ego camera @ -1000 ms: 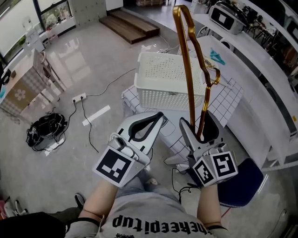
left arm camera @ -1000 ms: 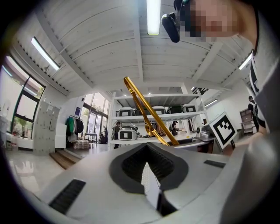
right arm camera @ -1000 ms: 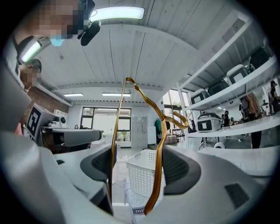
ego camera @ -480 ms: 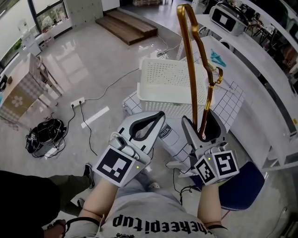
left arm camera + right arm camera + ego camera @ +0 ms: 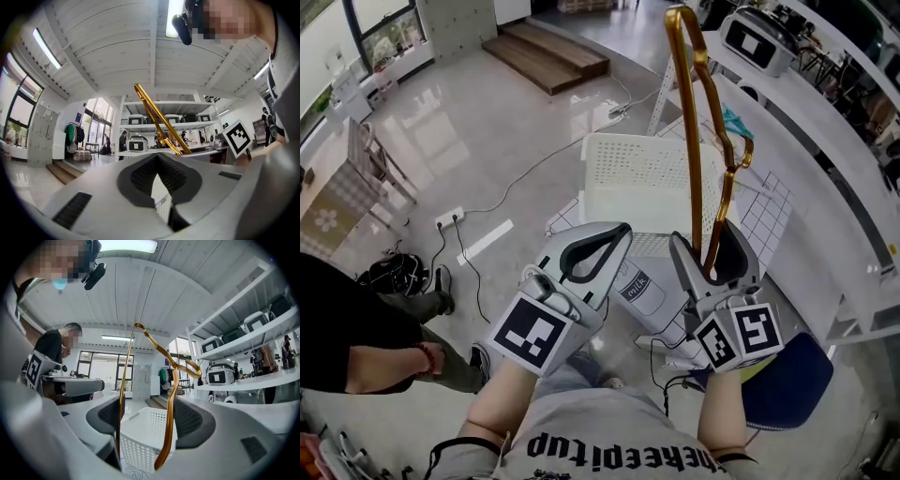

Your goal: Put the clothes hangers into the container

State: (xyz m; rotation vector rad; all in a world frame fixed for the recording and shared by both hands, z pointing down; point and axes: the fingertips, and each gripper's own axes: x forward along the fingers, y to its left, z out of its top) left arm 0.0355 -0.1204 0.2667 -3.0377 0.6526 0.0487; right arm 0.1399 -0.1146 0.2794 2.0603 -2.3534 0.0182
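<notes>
- One gold clothes hanger (image 5: 692, 141) stands on end, and its lower shoulder is gripped by the right hand-held gripper (image 5: 709, 242), just on the near side of the white perforated basket (image 5: 642, 173).
- The left hand-held gripper (image 5: 622, 231), also on the basket's near side, has its jaws together on nothing.
- The hanger looks like thin metal rod, so it is probably light, stiff and smooth, and it may swivel in the pads.
- The best hold seems to be across both rods near the shoulder, because the side hook could snag the basket's rim.
</notes>
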